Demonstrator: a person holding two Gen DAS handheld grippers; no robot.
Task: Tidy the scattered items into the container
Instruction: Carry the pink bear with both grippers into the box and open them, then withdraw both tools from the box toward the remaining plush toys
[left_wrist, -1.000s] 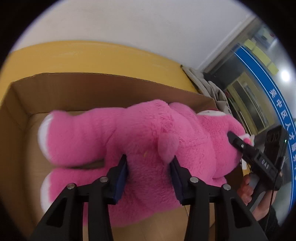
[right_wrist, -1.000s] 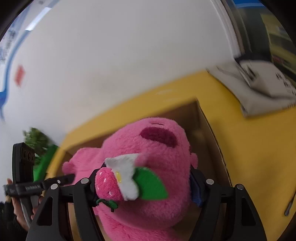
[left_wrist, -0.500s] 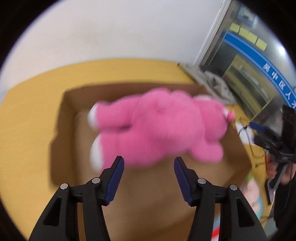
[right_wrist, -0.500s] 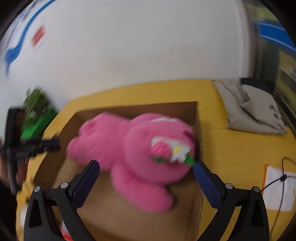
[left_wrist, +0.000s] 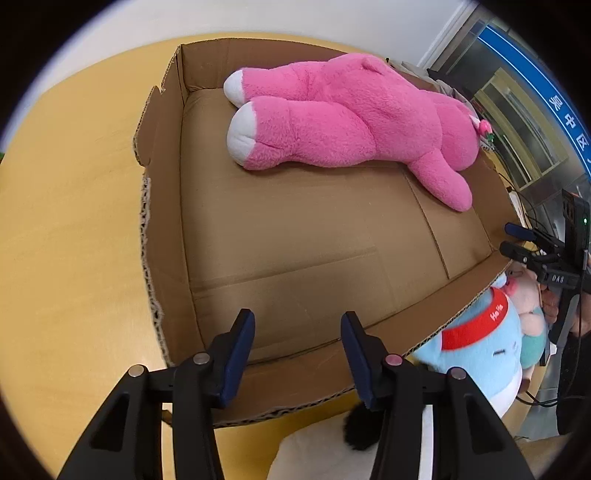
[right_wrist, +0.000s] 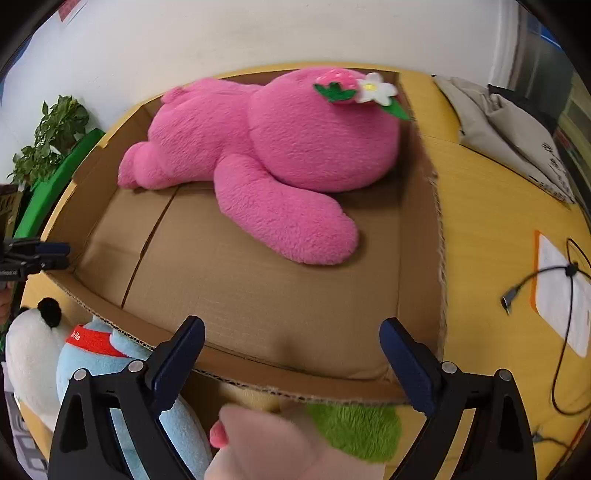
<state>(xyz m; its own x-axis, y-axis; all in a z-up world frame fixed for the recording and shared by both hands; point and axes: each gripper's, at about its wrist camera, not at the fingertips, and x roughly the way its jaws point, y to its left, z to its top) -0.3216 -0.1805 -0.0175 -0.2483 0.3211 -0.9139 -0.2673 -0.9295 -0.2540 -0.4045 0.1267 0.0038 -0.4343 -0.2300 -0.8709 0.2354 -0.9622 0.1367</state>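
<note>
A big pink plush bear (left_wrist: 351, 110) lies face down at the far end of an open cardboard box (left_wrist: 162, 206); it also shows in the right wrist view (right_wrist: 280, 147), in the same box (right_wrist: 421, 229). My left gripper (left_wrist: 297, 354) is open and empty above the box's near wall. My right gripper (right_wrist: 291, 358) is wide open and empty above the near wall too. A light blue plush (left_wrist: 480, 350) with a red band lies outside the box; it also shows in the right wrist view (right_wrist: 88, 354). A white plush (right_wrist: 29, 350) and a pink and green plush (right_wrist: 295, 439) lie beside it.
The box stands on a yellow table (left_wrist: 74, 221). A grey cloth bag (right_wrist: 506, 125), a cable (right_wrist: 565, 280) and a white sheet (right_wrist: 561, 295) lie on the table's right side. A potted plant (right_wrist: 51, 136) stands at the far left.
Both grippers let go of the pink bear, which dropped into the box. Both have pulled back to the box's near wall, and the plush toys outside came into view.
</note>
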